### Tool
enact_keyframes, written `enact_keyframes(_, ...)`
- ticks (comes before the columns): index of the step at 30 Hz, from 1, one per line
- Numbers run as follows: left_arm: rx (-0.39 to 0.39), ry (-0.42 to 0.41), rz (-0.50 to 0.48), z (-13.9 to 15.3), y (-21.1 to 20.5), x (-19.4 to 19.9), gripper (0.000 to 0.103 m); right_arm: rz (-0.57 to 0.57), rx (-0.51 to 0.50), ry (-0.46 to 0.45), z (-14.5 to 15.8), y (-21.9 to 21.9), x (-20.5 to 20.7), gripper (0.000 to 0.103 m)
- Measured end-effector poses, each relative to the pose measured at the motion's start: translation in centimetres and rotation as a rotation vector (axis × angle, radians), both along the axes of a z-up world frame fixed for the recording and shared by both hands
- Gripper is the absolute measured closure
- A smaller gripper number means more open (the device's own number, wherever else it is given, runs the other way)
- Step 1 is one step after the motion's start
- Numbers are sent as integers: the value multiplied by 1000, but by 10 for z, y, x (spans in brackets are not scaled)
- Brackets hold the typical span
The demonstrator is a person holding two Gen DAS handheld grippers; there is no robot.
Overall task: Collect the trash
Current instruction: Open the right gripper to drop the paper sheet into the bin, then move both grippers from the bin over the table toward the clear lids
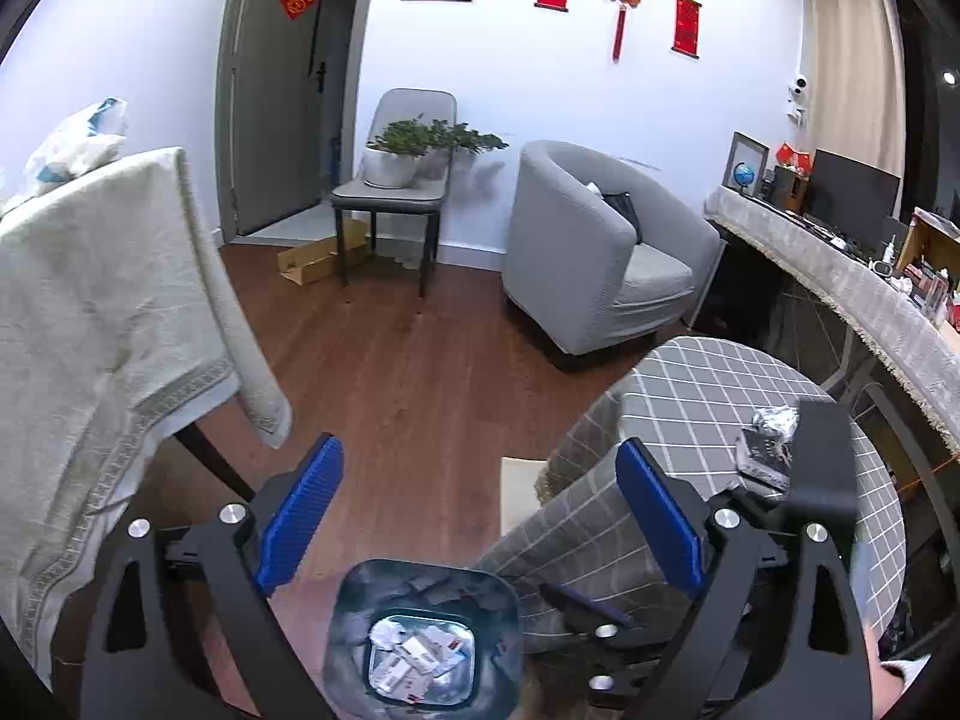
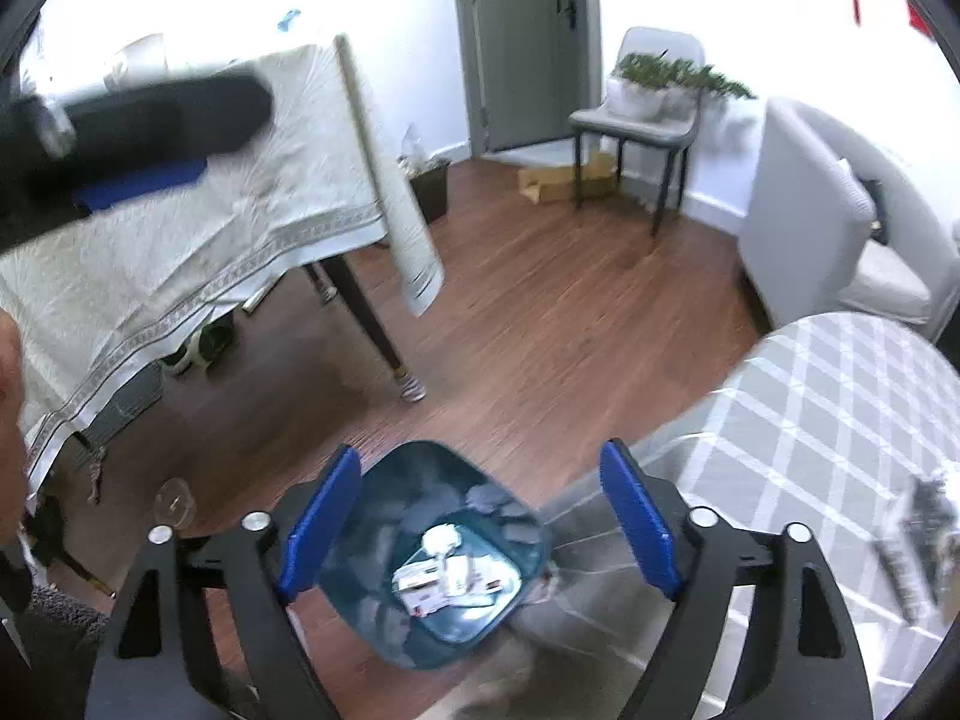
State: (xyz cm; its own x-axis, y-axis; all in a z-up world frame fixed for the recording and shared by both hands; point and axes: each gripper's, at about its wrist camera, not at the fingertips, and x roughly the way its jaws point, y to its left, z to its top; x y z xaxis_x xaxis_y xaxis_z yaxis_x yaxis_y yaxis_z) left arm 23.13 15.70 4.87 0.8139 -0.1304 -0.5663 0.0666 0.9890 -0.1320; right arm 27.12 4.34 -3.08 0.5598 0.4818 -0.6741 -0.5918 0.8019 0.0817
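Observation:
A dark teal trash bin [image 1: 360, 600] stands on the wood floor below my left gripper [image 1: 480, 516]. That gripper is open and its blue pads [image 1: 300, 516] hold nothing. Crumpled paper and small cartons [image 1: 414, 660] lie at the bin's bottom. In the right wrist view, my right gripper [image 2: 480, 525] hangs open and empty above the same bin [image 2: 384, 546] and its trash [image 2: 450, 576]. A crumpled silvery wrapper [image 1: 774, 420] and a dark packet [image 1: 762, 462] lie on the round checked table [image 1: 720, 384].
A table under a cream cloth [image 1: 90, 300] overhangs on the left. A grey armchair [image 1: 600, 252], a chair bearing potted plants [image 1: 396, 180] and a cardboard box [image 1: 318, 258] stand by the far wall. A cluttered counter [image 1: 840, 276] runs along the right.

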Motion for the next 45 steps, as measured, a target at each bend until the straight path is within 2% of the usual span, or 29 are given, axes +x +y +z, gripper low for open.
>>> enact_keyframes(13,-5,11,-152,-24,-80,15,9,-168,40,-45,19,-103,11,15)
enact_keyframes(26,78,45,-306,-65,-149,12,9,-300,64,-45,20,-192,11,15)
enact_keyframes(30,100,58,-358,-79,-164,7,10,-327,75,-40,19,-211,10,15)
enact_keyframes(38,79,74,-430,-87,-197,8,16,-356,99,-6,11,-240,7,15)
enact_keyframes(45,124,94,-453,-98,-221,6,24,-386,102,15,3,-266,-3,15)
